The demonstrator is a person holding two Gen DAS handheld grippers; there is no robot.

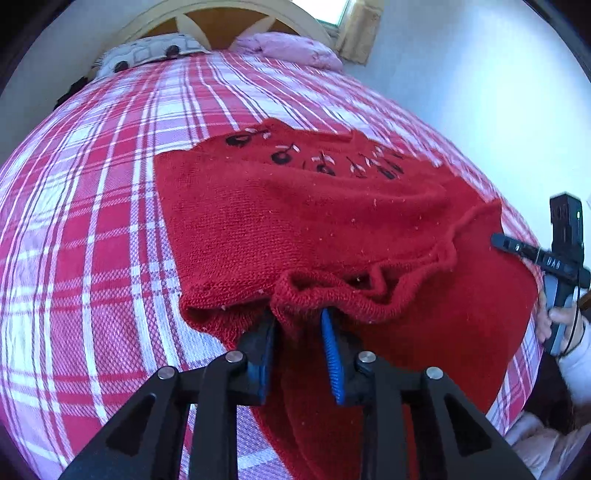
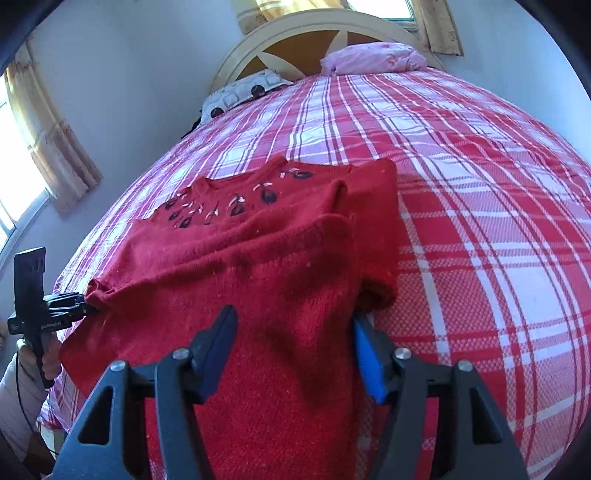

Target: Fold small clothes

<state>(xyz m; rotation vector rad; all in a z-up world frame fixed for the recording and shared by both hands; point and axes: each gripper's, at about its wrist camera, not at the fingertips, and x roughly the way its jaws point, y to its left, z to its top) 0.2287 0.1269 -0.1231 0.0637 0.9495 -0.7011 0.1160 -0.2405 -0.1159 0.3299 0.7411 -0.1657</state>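
Red knitted sweater (image 1: 314, 221), with a row of black embroidered cherries across its chest, lies spread over the red, pink and white checked bedspread (image 1: 92, 240), filling the middle of both wrist views with its hem towards us. In the left wrist view our left gripper (image 1: 299, 325) sits at lower centre, its blue ribbed pads (image 1: 328, 332) a little apart with a bunched fold of the sweater's near edge between them; we cannot tell whether they press on it. In the right wrist view our right gripper (image 2: 291, 332) stands with its fingers well apart, astride the sweater's near part, the pads (image 2: 365, 354) clear of the knit. At the top of that view we see a cream wooden headboard (image 2: 314, 29), a pink pillow (image 2: 373, 57) and a patterned white pillow (image 2: 243, 92).
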